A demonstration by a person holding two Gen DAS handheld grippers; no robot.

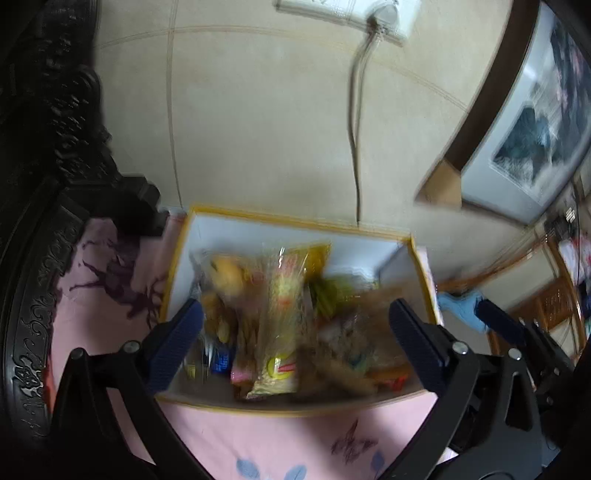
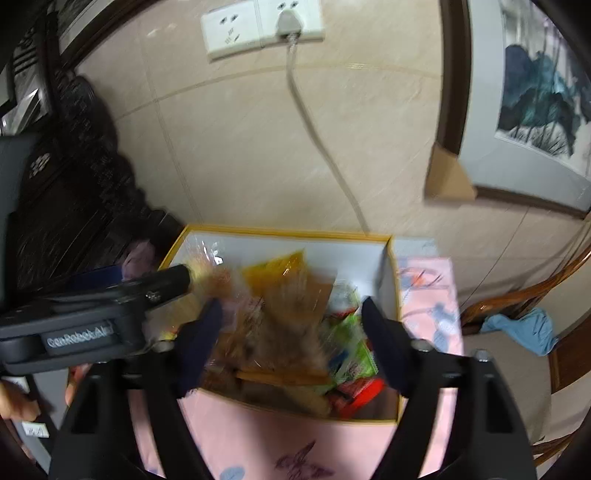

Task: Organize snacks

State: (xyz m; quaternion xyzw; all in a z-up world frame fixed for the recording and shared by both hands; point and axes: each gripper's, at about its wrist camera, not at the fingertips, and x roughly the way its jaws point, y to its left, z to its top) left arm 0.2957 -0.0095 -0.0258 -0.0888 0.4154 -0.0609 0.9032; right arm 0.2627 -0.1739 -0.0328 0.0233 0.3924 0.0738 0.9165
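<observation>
A white box with a yellow rim [image 1: 295,221] sits on a pink cloth and holds several snack packets. A yellow packet [image 1: 284,295] and a brown bag [image 2: 280,332] lie in the middle, with green [image 2: 351,343] and red [image 2: 358,395] packets to the right. My left gripper [image 1: 295,310] hovers above the box, open wide and holding nothing. My right gripper [image 2: 291,306] is also above the box, open and holding nothing. In the right wrist view, the left gripper's body and one of its fingers [image 2: 170,282] reach in from the left. Both views are blurred.
Dark carved wooden furniture [image 1: 44,184] stands to the left of the box. On the tiled wall behind are a socket [image 2: 266,29] with a hanging cable, a framed painting [image 2: 535,110] and a cardboard corner [image 2: 447,177]. A wooden chair with a blue cloth [image 2: 524,328] stands at right.
</observation>
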